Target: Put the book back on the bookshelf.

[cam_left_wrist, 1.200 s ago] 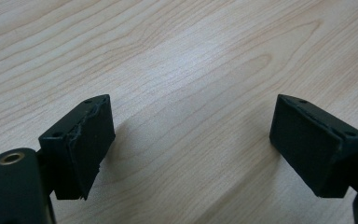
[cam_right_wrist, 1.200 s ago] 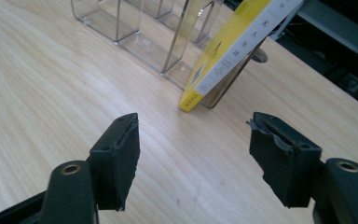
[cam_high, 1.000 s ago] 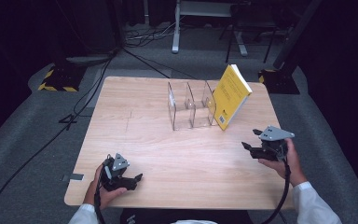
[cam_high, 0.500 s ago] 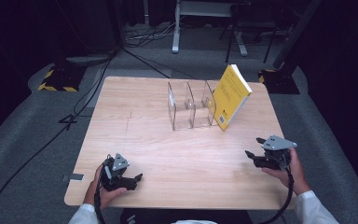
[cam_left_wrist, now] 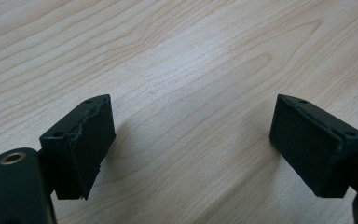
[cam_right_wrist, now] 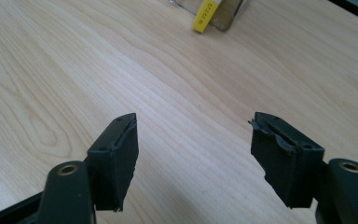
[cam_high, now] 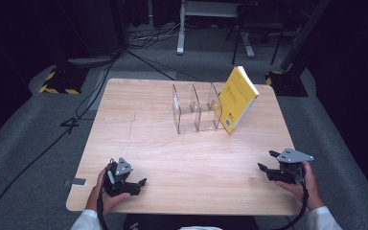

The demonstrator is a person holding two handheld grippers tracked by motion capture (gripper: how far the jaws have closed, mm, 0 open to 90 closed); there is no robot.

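A yellow book (cam_high: 237,98) leans tilted against the right end of a clear plastic divider rack (cam_high: 195,108) at the middle back of the wooden table (cam_high: 153,139). My left gripper (cam_high: 136,184) rests near the front left edge, held in a hand, open with bare wood between its pads (cam_left_wrist: 93,135). My right gripper (cam_high: 263,168) sits low near the front right edge, open and holding nothing. In the right gripper view the book's lower corner (cam_right_wrist: 205,16) and the rack's base (cam_right_wrist: 230,11) show at the top, well beyond the right gripper (cam_right_wrist: 193,140).
Black cables (cam_high: 100,81) run over the grey floor to the left of the table. A yellow-and-black striped base (cam_high: 57,81) stands back left, and a white stand (cam_high: 211,19) behind the table.
My right gripper has dropped lower and come back toward the table's front right edge. The left gripper, book and rack have stayed in place.
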